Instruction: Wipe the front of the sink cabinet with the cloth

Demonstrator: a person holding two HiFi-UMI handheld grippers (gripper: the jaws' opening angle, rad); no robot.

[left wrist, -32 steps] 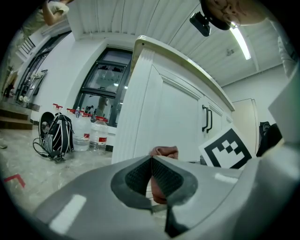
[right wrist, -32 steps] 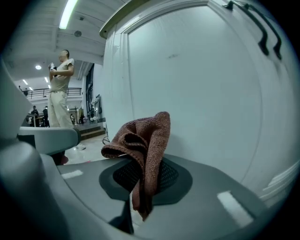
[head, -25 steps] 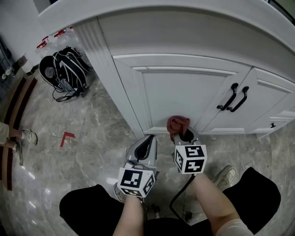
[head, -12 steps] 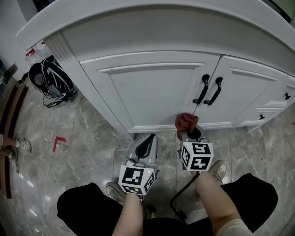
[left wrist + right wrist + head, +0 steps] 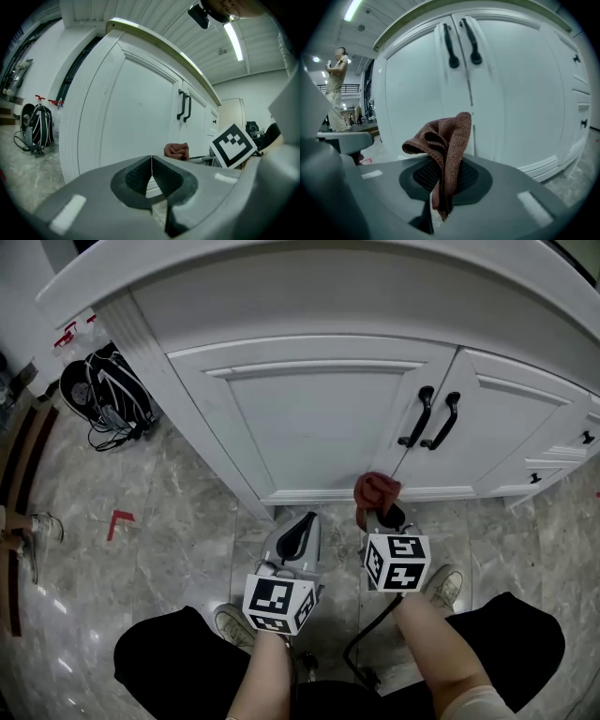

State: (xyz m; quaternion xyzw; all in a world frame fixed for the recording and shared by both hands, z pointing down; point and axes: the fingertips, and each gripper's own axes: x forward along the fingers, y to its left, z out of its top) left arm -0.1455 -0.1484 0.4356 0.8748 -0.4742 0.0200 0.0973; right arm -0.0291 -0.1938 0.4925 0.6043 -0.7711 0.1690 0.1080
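Our right hand-held gripper (image 5: 379, 514) is closed on the cloth (image 5: 377, 489), which sticks out of its jaws toward the cabinet (image 5: 309, 418). The cabinet front lies straight ahead of it, low down, below the handles (image 5: 433, 418). The cloth seems to be just short of the door, but we cannot be sure. Our left hand-held gripper (image 5: 300, 524) has its jaws together on nothing. It is beside the right one and a little farther from the front.

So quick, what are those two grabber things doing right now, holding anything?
Left gripper: closed, holding nothing.
Right gripper: closed on the reddish-brown cloth.
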